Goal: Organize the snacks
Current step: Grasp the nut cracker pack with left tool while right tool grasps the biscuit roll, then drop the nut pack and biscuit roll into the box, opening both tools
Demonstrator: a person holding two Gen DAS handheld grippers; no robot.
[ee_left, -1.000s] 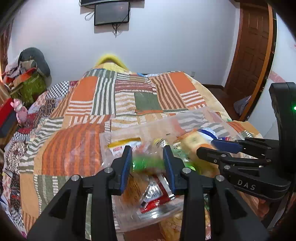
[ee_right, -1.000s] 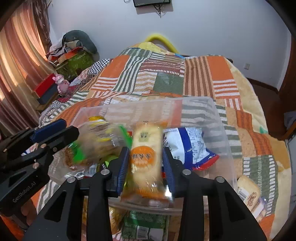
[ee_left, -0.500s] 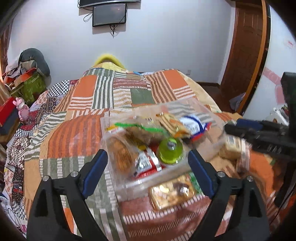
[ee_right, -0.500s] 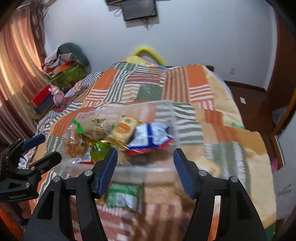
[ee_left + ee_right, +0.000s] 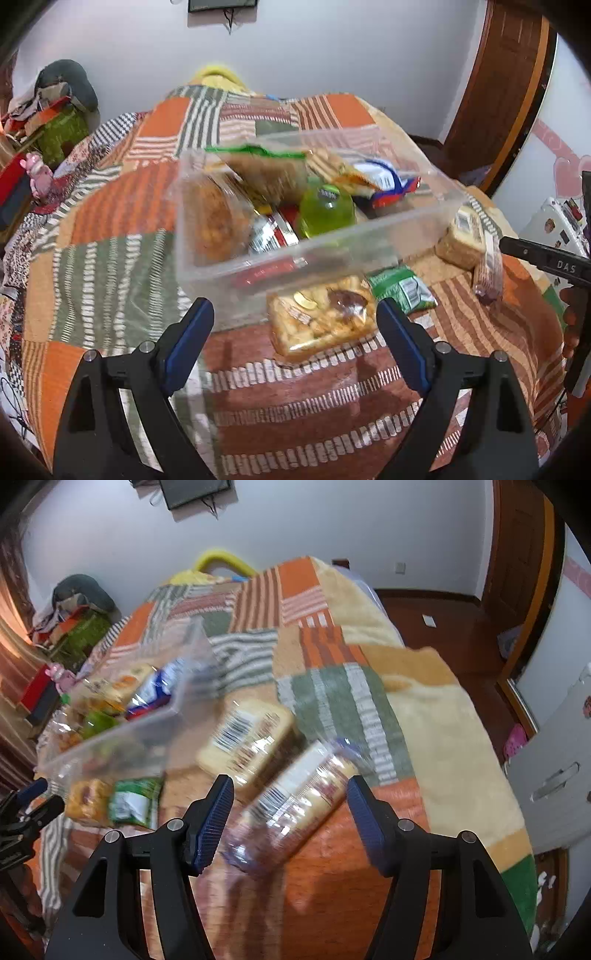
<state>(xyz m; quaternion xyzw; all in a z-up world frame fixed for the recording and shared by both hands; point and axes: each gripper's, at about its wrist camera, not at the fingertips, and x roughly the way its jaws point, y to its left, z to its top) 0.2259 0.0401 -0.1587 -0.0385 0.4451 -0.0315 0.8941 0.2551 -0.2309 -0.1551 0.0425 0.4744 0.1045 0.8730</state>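
Note:
A clear plastic bin (image 5: 369, 254) on the patchwork bed holds several snacks and a green bottle (image 5: 325, 212). My left gripper (image 5: 295, 343) is open and empty, in front of a nut-mix packet (image 5: 319, 317) and a green packet (image 5: 400, 288) lying outside the bin. My right gripper (image 5: 290, 812) is open above a long biscuit roll (image 5: 295, 797), with a yellow cracker pack (image 5: 247, 738) just beyond; neither is held. The bin (image 5: 147, 731) sits to the left in the right wrist view. The roll (image 5: 487, 266) and cracker pack (image 5: 463, 236) also show in the left wrist view.
The bed's right edge drops to a wooden floor (image 5: 443, 620). A white cabinet (image 5: 554, 746) stands at the right. Clutter and a pink toy (image 5: 37, 177) lie at the left. A door (image 5: 509, 74) is at the far right.
Both grippers let go of the snacks they held over the bin, opened and pulled back. My right gripper swung right to the loose biscuit roll and cracker pack.

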